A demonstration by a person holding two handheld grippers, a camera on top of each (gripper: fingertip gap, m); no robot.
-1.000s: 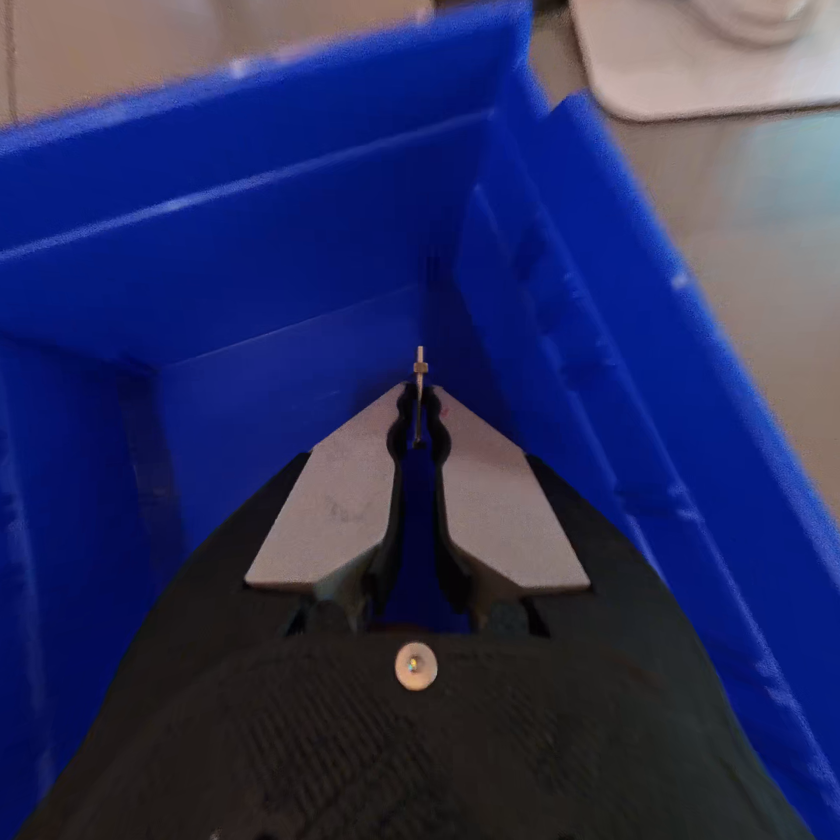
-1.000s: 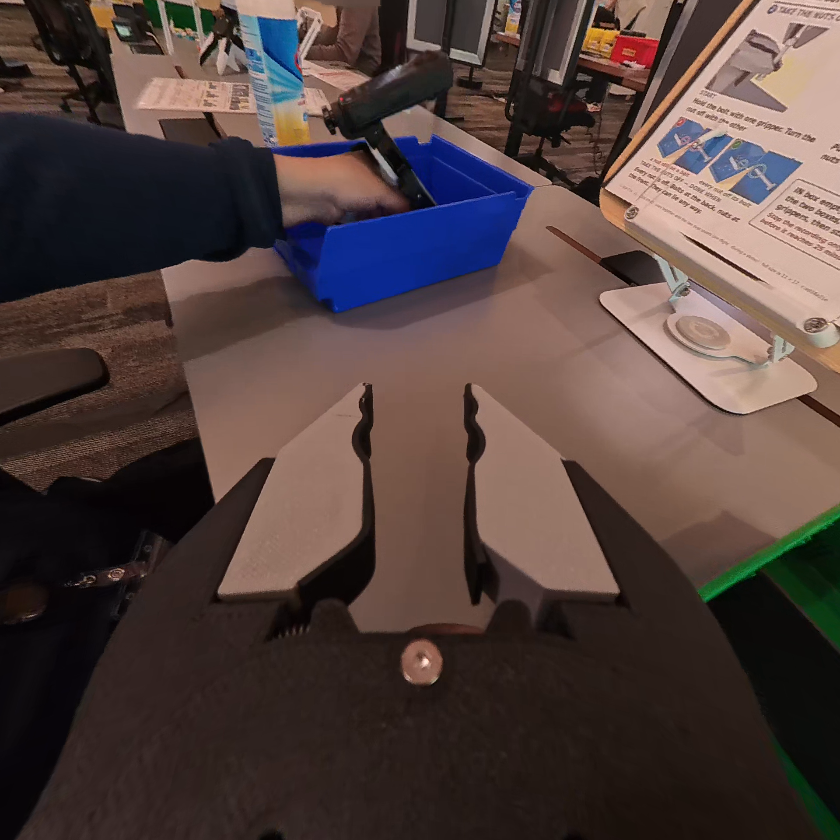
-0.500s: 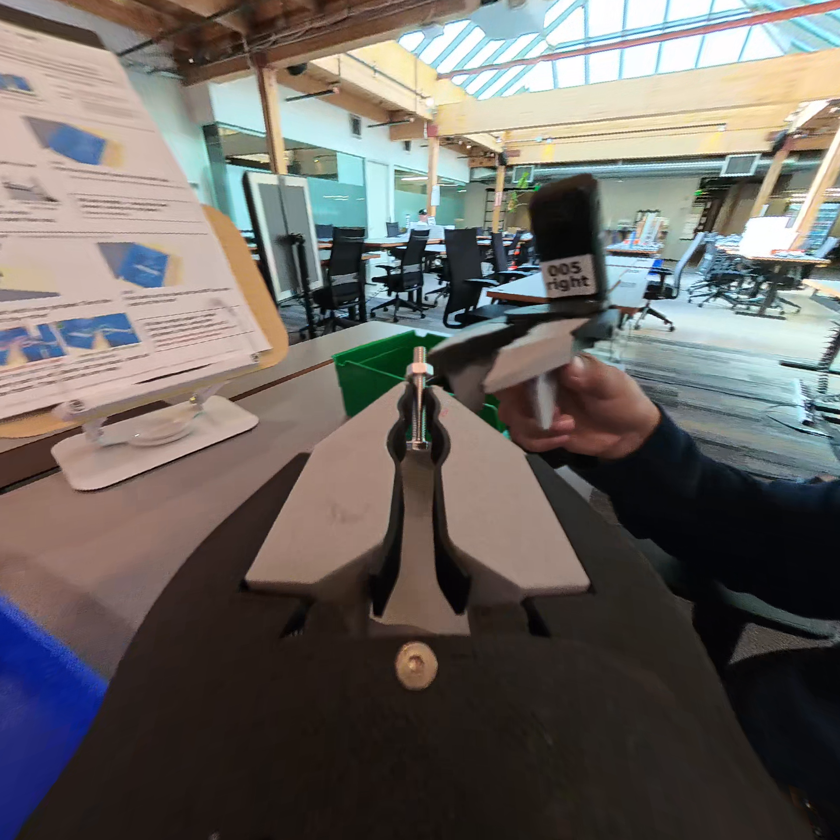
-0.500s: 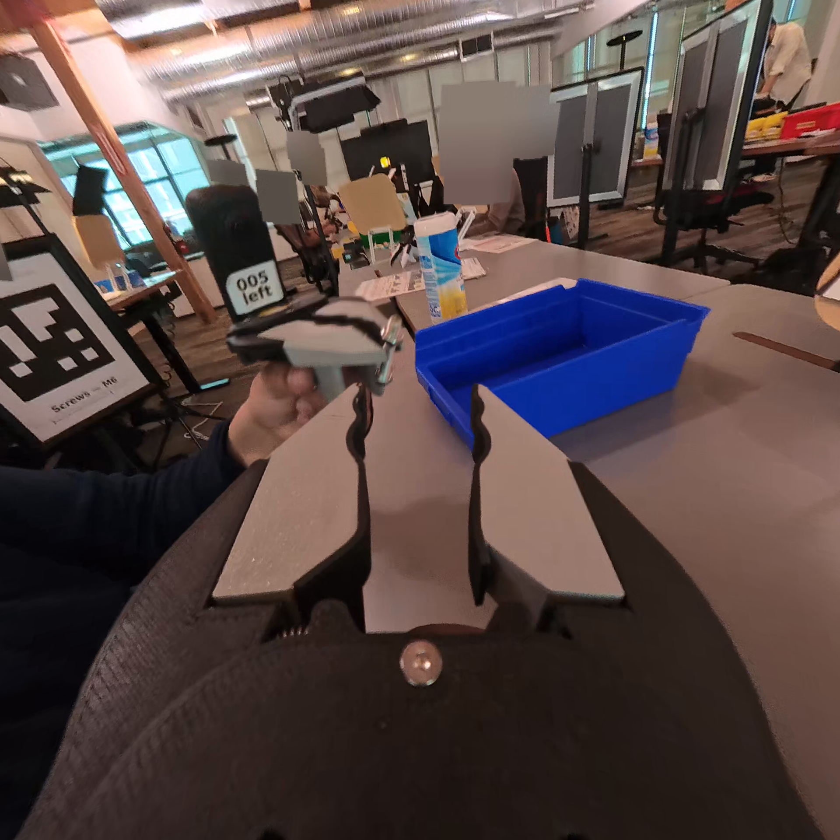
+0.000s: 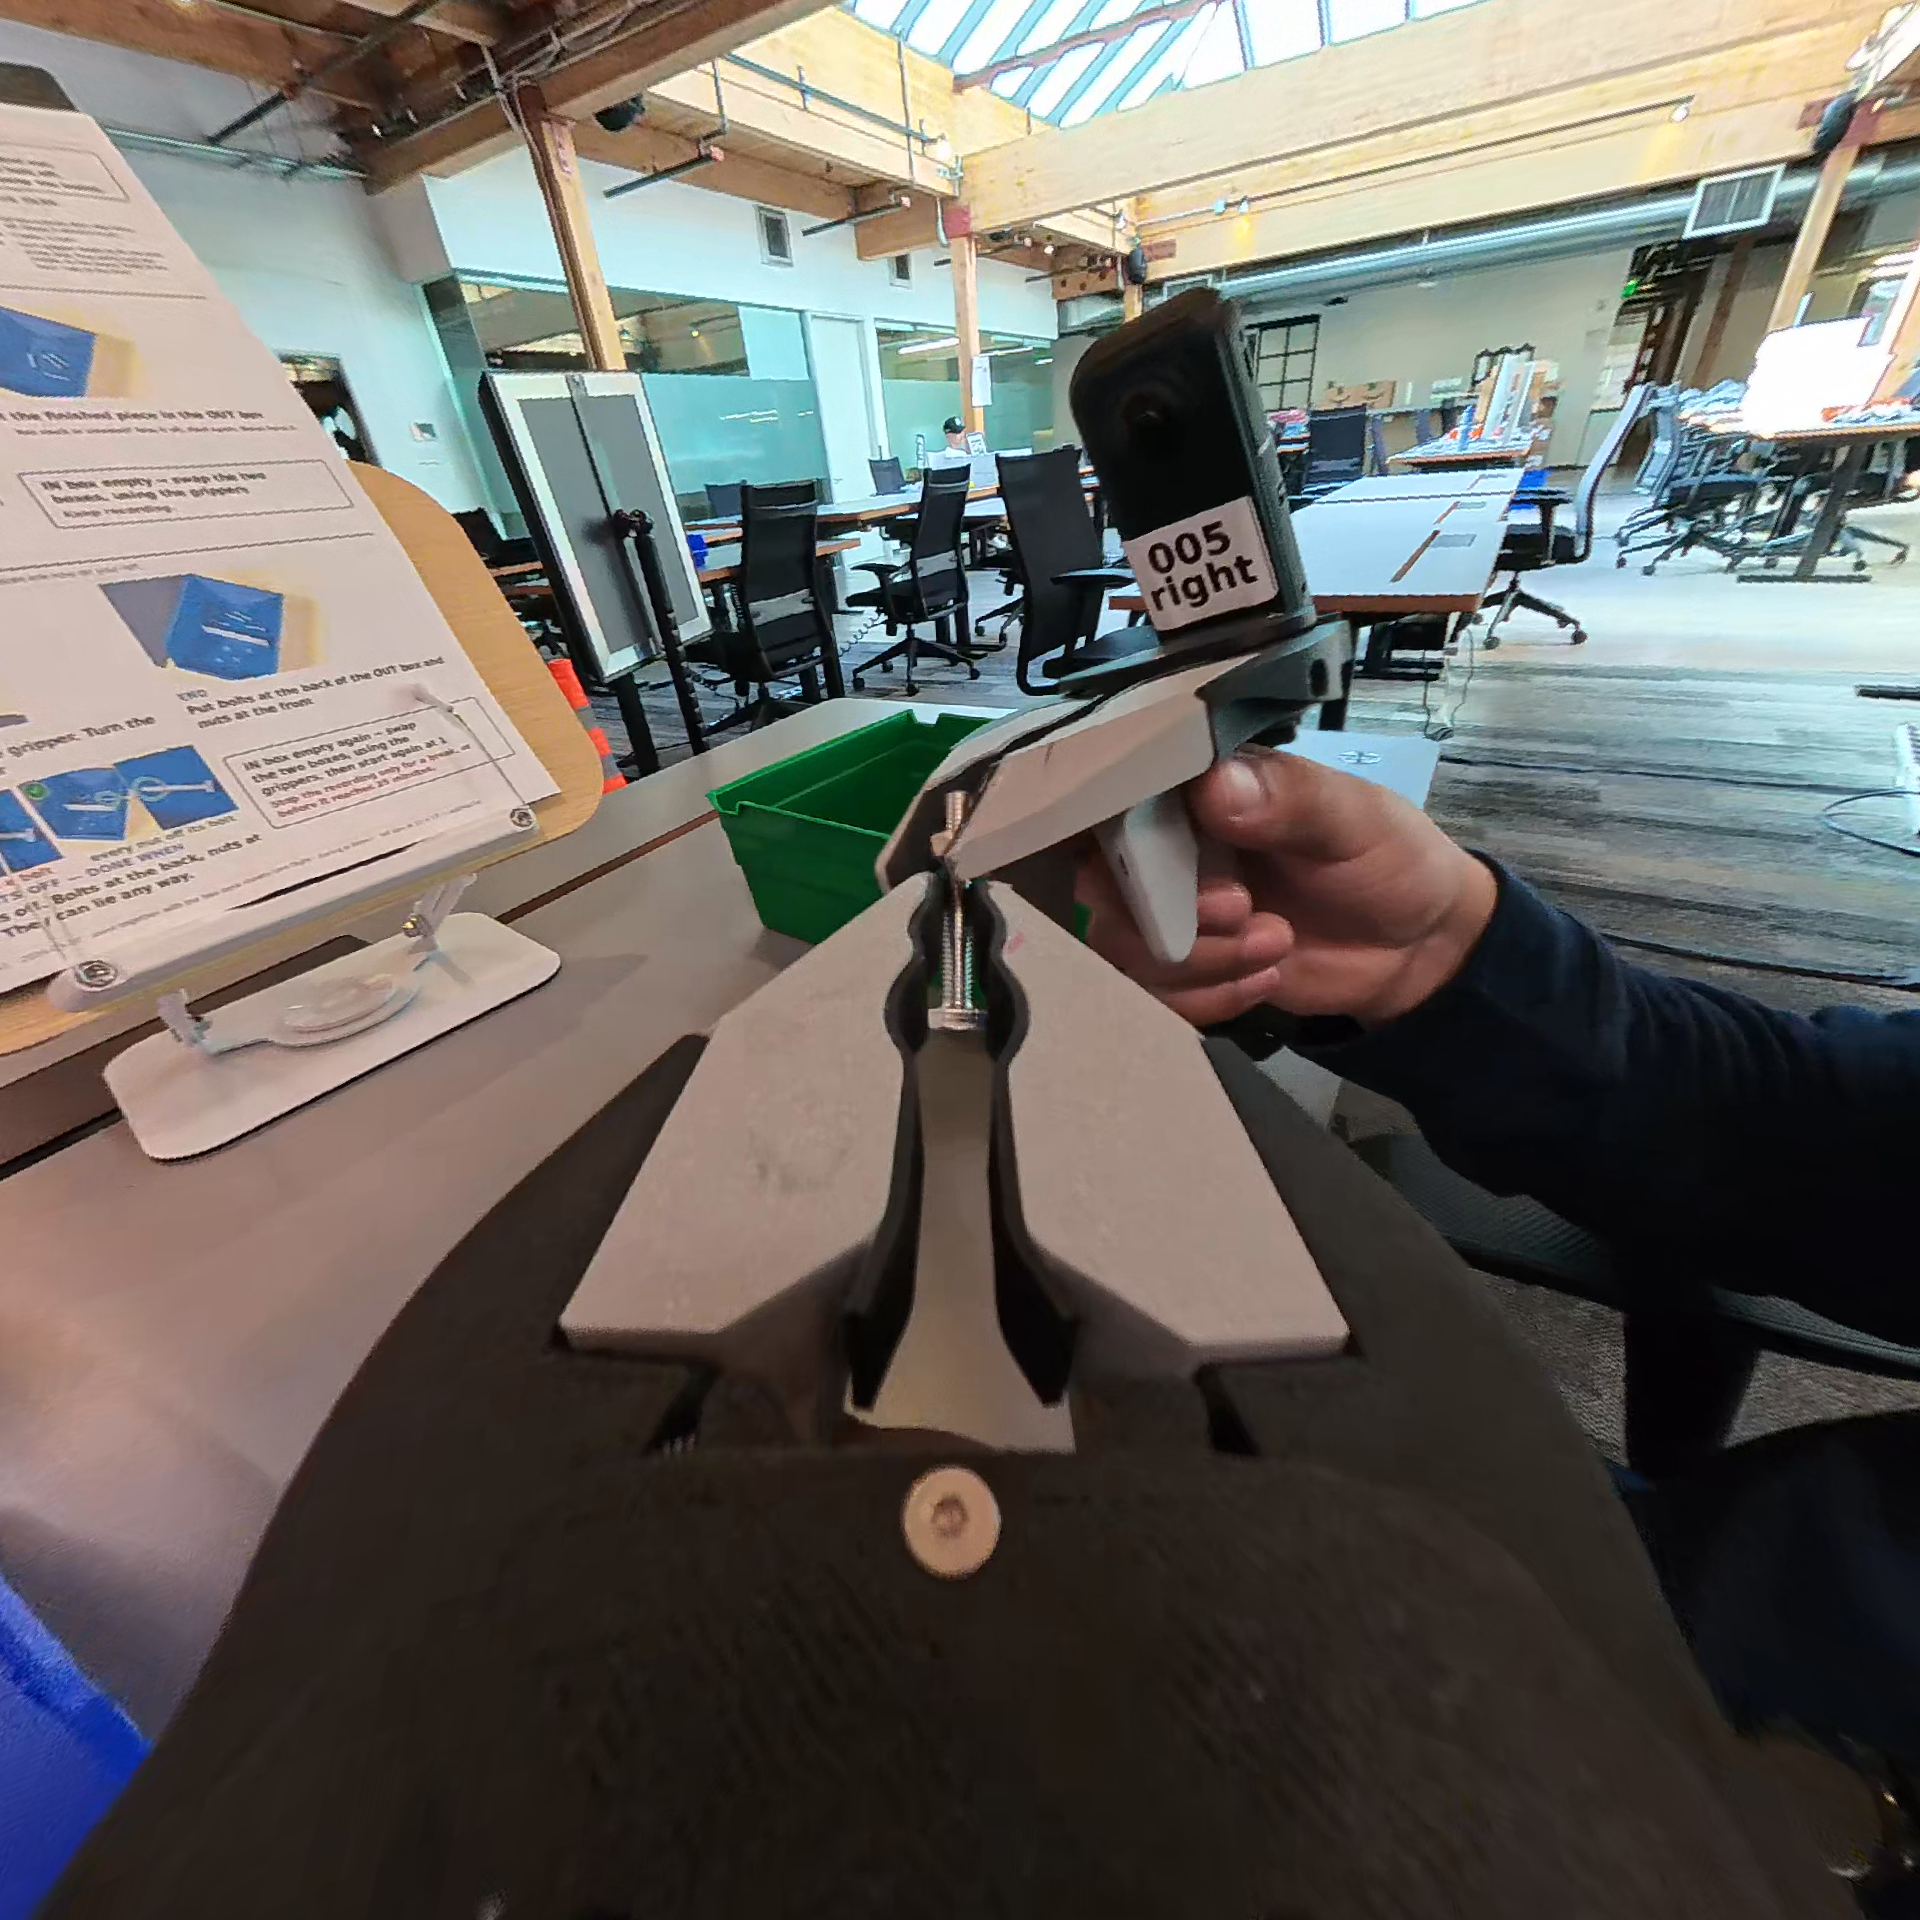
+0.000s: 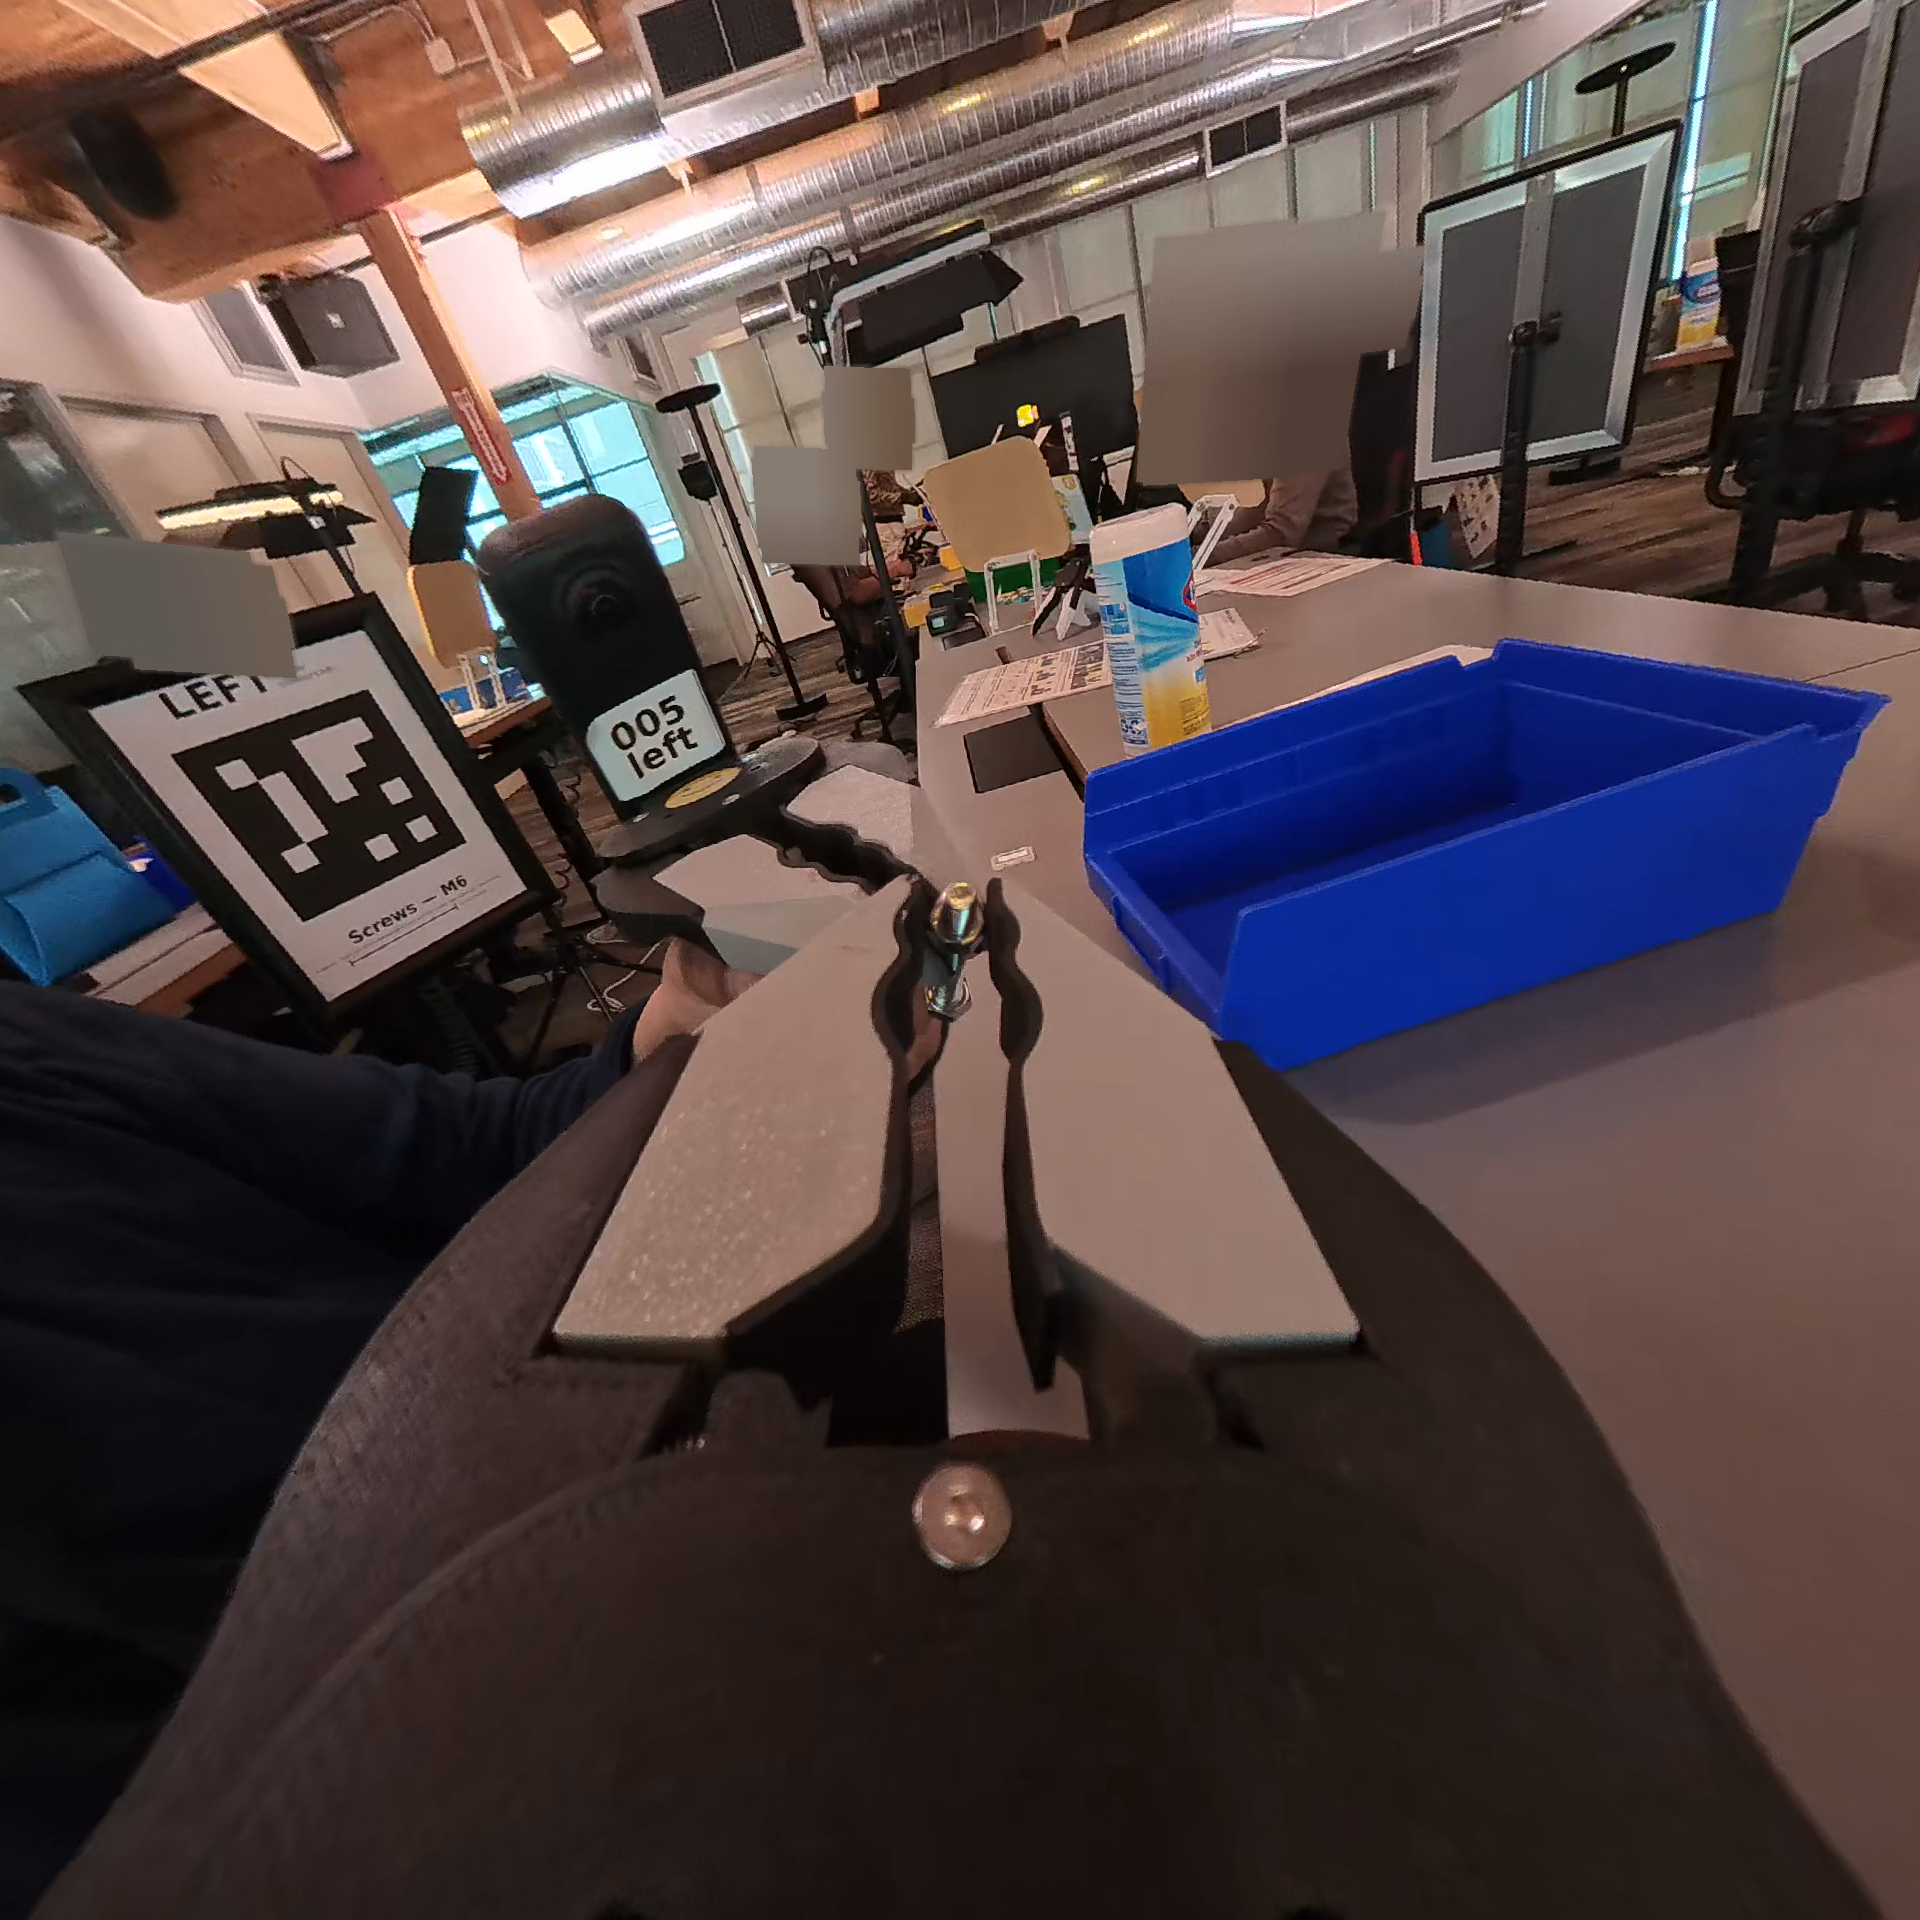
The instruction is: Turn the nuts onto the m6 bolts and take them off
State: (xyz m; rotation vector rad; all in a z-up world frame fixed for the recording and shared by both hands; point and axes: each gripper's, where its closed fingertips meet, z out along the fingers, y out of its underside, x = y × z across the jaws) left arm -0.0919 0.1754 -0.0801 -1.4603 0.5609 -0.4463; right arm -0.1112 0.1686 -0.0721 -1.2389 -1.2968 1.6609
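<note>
My left gripper (image 5: 954, 914) is shut on a silver M6 bolt (image 5: 954, 961) and holds it in the air above the grey table (image 5: 343, 1195). The bolt's head is toward me and its threaded end points away. My right gripper (image 6: 951, 920) faces the left one, and its jaws are shut on the nut (image 6: 945, 1000) on the bolt's (image 6: 954, 920) end. In the left wrist view the right gripper (image 5: 951, 831) covers the bolt's tip. In the right wrist view the left gripper (image 6: 883, 878) comes in from the left.
A blue bin (image 6: 1455, 914) stands on the table to the right in the right wrist view. A green bin (image 5: 821, 831) sits behind the grippers. An instruction board on a white stand (image 5: 208, 644) stands at the left. A wipes canister (image 6: 1153, 623) stands behind the blue bin. The grippers are tip to tip, or close to it.
My left gripper lifted the bolt out of the blue bin and turned toward the right gripper. My right gripper moved in and its jaws narrowed onto the bolt's nut end.
</note>
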